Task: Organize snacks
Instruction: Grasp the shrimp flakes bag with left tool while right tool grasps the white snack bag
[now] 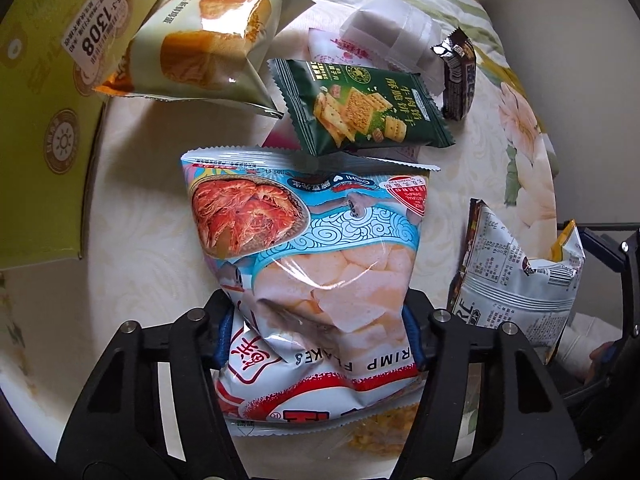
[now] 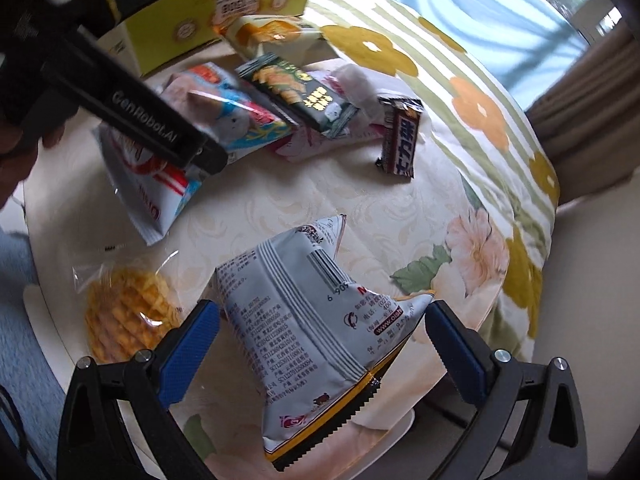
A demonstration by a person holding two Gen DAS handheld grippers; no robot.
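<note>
1. The left gripper [image 1: 320,340] has its fingers [image 1: 224,336] pinched on the lower part of the shrimp flakes bag [image 1: 308,264], which lies on the desk [image 1: 152,200] with its top edge tucked under the green cracker packet [image 1: 360,108]. The bag is puffed and slick, so a squeeze on air rather than film may let it slide out on the lift.
2. Lifting that bag can drag or flip the green cracker packet, and it could knock the bread packet [image 1: 200,40] leaning by the yellow-green box [image 1: 44,120].
3. The right gripper [image 2: 320,344] stands wide open around the grey snack bag [image 2: 304,336]; the blue pads do not appear to press on it. Closing off-centre would catch only a corner, and the bag could twist free.
4. The grey snack bag lies near the desk's edge, so a nudge may push it off.
5. The clear waffle-chip pack [image 2: 128,312] lies just beside the right gripper's finger; a careless close could crush it.
6. The two grippers work close together and may collide.
</note>
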